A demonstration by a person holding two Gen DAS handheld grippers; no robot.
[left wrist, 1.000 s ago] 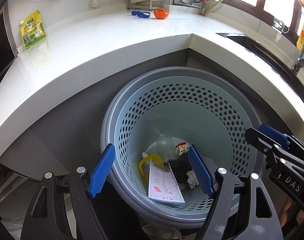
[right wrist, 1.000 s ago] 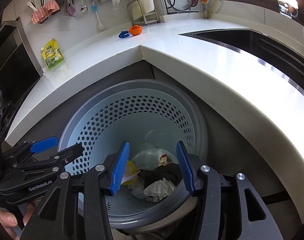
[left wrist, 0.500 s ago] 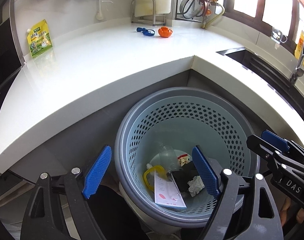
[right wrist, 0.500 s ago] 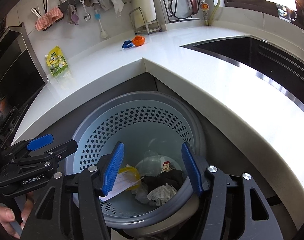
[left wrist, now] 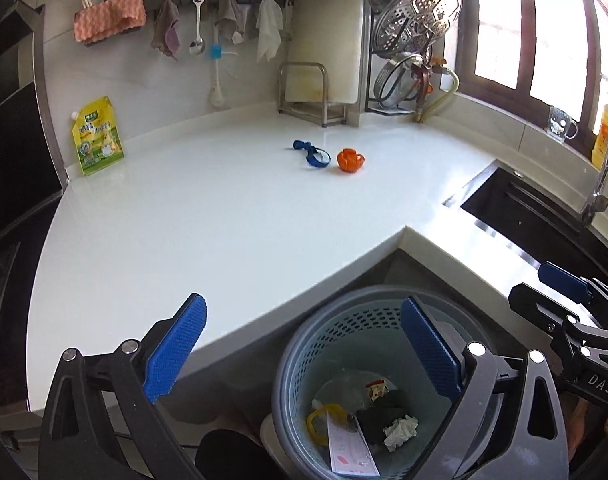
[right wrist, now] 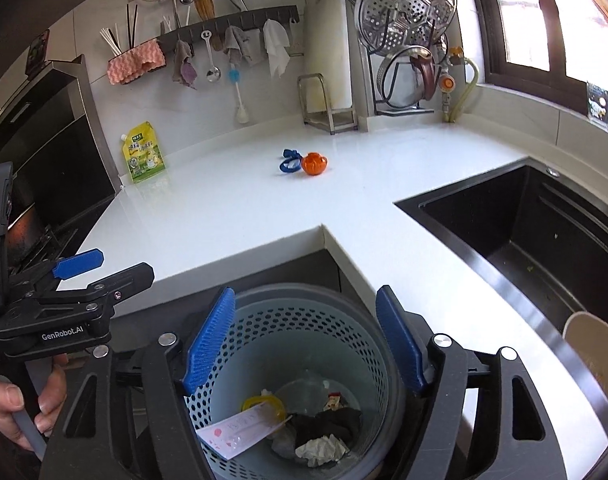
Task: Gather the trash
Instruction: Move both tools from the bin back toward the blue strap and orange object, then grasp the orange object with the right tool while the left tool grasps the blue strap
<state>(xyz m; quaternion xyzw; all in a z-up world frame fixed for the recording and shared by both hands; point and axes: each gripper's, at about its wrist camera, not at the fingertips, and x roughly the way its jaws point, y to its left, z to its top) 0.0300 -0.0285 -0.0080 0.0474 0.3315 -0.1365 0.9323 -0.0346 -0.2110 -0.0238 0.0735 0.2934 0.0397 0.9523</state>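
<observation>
1. Above the perforated trash basket (right wrist: pixel 304 344), the left gripper (left wrist: pixel 304 356) and right gripper (right wrist: pixel 304 344) are held spread apart, empty.
2. Beyond the basket, an orange cap (left wrist: pixel 350 159) and a blue ring (left wrist: pixel 316 155) are seen on the white countertop (left wrist: pixel 223 220).

Black sink (right wrist: pixel 536 224) beside white counter (left wrist: pixel 223 216) — cloths (left wrist: pixel 269 28) hanging behind.

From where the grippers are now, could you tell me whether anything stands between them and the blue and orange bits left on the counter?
Nothing visible does. The blue ring and orange cap lie side by side on bare white counter; both the left gripper and right gripper, open and empty, hang over the basket below the counter's edge.
</observation>
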